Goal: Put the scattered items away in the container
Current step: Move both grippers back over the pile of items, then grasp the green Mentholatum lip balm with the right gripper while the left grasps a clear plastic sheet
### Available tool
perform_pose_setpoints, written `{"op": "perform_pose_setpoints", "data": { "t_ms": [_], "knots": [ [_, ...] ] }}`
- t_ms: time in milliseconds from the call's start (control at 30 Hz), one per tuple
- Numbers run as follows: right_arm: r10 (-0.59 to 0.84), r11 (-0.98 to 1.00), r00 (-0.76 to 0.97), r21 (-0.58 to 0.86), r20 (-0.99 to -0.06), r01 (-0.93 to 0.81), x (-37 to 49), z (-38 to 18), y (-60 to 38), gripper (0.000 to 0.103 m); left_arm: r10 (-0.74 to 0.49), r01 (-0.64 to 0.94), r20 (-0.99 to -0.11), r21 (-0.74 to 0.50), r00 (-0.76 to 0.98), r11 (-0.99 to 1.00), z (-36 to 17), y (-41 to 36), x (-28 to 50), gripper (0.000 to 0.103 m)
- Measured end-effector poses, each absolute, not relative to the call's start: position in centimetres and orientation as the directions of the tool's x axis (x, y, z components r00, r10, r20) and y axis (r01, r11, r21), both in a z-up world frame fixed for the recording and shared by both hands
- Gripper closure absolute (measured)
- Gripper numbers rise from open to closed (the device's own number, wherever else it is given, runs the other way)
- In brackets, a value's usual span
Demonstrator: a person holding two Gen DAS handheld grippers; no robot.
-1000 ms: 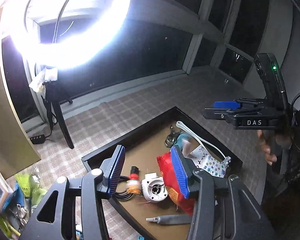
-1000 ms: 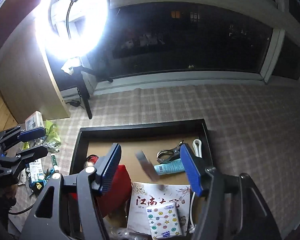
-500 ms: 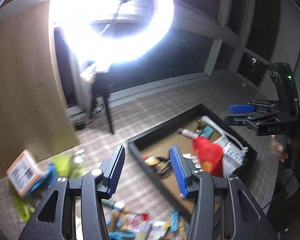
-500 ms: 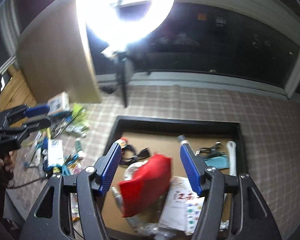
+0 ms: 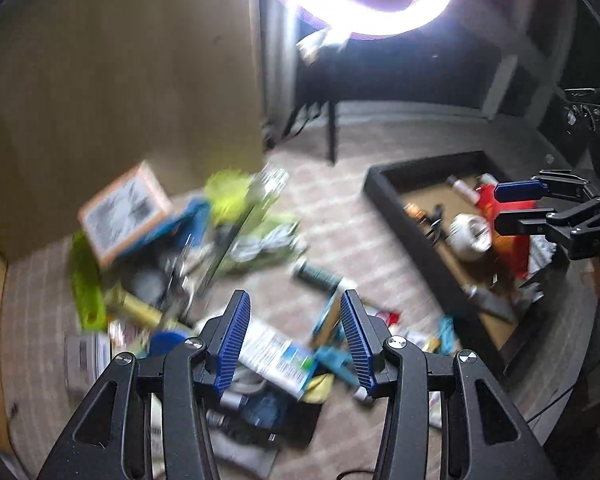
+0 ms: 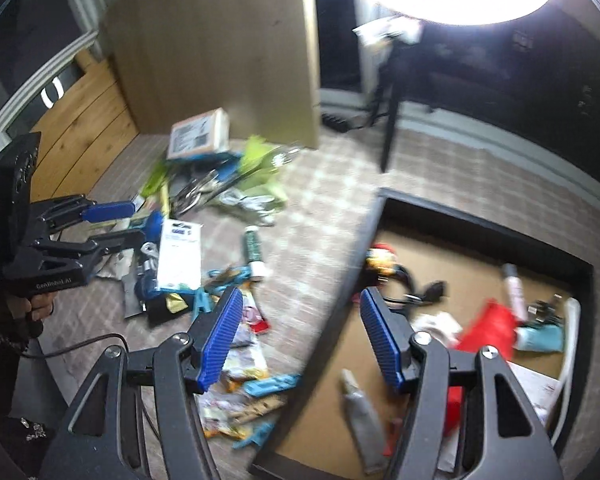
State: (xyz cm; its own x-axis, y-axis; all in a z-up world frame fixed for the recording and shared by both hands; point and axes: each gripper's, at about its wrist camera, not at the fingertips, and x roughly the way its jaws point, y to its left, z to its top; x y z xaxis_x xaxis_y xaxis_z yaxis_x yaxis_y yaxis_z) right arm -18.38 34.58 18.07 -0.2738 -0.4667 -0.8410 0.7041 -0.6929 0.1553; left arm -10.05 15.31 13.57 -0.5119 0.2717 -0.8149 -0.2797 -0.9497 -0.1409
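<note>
While our left blue-padded black gripper [image 5: 292,336] hangs released and empty over the scattered heap of packets, tools and green wrappers [image 5: 204,248] on the checked carpet [image 6: 332,184], our right blue-padded black gripper [image 6: 300,340] gapes released too, astride the near rim of the shallow black tray with a brown cardboard floor [image 6: 476,220]. We see 1 red pouch [image 6: 488,324] and 1 white marker [image 6: 514,286] lying inside it.

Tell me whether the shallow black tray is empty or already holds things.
Partly filled: the shallow black tray holds a red packet and grey tube, brown floor showing.
</note>
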Motion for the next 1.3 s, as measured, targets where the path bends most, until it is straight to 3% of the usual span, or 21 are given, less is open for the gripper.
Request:
{"op": "perform_pose_setpoints", "data": {
  "t_ms": [600, 867, 1000, 1100, 1300],
  "knots": [
    [-0.383, -0.637, -0.134, 0.156, -0.914, 0.755, -21.6, 9.4, 23.3, 0.047, 0.268, -0.129, -0.882, -0.236, -0.389, -0.963, 7.0, 12.9, -11.6, 0.059],
    [-0.307, -0.634, -0.099, 0.126, -0.946, 0.763, -22.5, 6.1, 21.3, 0.067, 0.28, -0.167, -0.892, -0.234, -0.354, -0.958, 5.9, 14.6, -13.2, 0.059],
    [-0.319, -0.643, -0.098, 0.14, -0.943, 0.753, -22.8, 6.1, 21.7, 0.087, 0.26, -0.166, -0.9, -0.214, -0.35, -0.963, 5.6, 15.5, -14.0, 0.073],
    [-0.323, -0.651, -0.106, 0.14, -0.941, 0.746, -22.8, 6.2, 22.3, 0.087, 0.239, -0.152, -0.904, -0.196, -0.354, -0.969, 5.3, 15.7, -14.4, 0.085],
    [-0.382, -0.685, -0.139, 0.179, -0.914, 0.706, -22.7, 8.1, 24.5, 0.087, 0.269, -0.124, -0.878, -0.239, -0.397, -0.963, 6.3, 14.8, -13.8, 0.09]
  ]
}}
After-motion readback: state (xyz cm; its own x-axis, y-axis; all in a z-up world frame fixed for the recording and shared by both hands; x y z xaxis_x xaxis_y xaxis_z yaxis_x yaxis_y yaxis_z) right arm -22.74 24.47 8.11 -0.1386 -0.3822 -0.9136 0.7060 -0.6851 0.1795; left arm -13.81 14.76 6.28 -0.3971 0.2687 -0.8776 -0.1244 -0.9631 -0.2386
